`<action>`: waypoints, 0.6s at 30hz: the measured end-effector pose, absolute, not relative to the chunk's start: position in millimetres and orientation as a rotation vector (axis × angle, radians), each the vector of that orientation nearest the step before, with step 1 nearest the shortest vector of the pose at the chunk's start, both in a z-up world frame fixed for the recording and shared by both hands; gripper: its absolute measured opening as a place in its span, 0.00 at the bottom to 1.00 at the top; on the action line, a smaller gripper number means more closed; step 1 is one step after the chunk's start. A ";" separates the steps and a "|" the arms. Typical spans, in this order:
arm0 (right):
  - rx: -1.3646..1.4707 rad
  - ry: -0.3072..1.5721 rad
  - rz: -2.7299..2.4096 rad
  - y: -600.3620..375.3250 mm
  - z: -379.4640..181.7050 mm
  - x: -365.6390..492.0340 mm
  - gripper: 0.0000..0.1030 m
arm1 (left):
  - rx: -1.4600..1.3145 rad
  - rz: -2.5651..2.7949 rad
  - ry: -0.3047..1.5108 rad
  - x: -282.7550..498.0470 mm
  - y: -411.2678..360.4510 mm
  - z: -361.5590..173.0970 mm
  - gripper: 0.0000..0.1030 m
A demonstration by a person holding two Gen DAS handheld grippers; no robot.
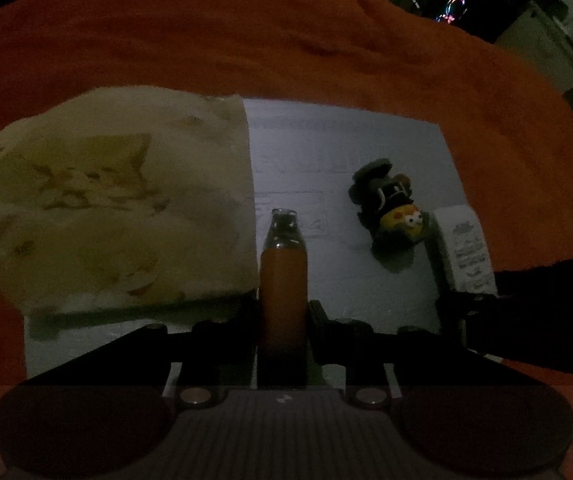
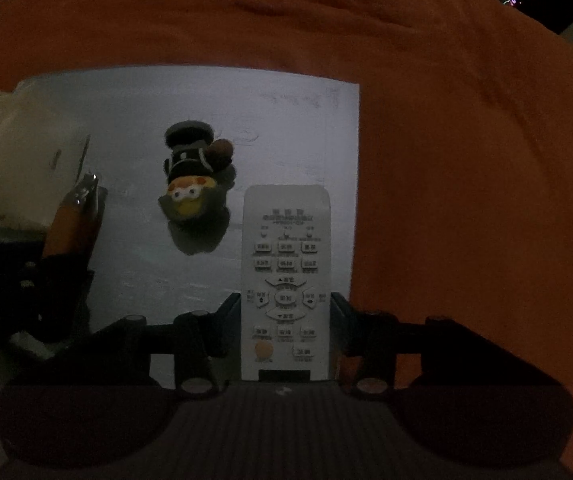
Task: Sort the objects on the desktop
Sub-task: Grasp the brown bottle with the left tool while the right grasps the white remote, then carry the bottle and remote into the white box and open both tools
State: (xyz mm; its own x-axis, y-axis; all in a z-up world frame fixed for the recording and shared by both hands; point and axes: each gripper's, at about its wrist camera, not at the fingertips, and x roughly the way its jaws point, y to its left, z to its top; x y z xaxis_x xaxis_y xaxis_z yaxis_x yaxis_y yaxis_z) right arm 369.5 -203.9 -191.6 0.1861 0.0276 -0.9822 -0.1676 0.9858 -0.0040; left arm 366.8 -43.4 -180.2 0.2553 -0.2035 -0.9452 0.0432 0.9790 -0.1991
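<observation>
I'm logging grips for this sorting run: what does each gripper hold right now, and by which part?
The left gripper clamps the orange bottle around its lower body. The right gripper holds the white remote control across its sides, at the lower half.

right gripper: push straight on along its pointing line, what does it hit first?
The white remote already sits between the right gripper fingers; beyond it, probably the white board underneath. Depth unclear.

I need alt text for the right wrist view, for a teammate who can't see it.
In dim light, the right hand-held gripper straddles a white remote control lying on a pale board over an orange cloth. A small toy figure lies to the remote's left, with an orange bottle at the far left.
</observation>
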 end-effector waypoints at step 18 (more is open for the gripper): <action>-0.029 1.218 0.136 -207.7 -116.6 330.7 0.47 | -0.184 -0.202 1.169 328.1 -28.7 -97.2 0.21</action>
State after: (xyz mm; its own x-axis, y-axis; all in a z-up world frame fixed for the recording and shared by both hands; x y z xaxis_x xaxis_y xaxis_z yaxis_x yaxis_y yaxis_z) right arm 330.7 -207.7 -116.6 0.3383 0.0888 -0.9369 -0.1196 0.9915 0.0508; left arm 328.1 -28.7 -97.2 0.3766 -0.2524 -0.8913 0.0618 0.9669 -0.2476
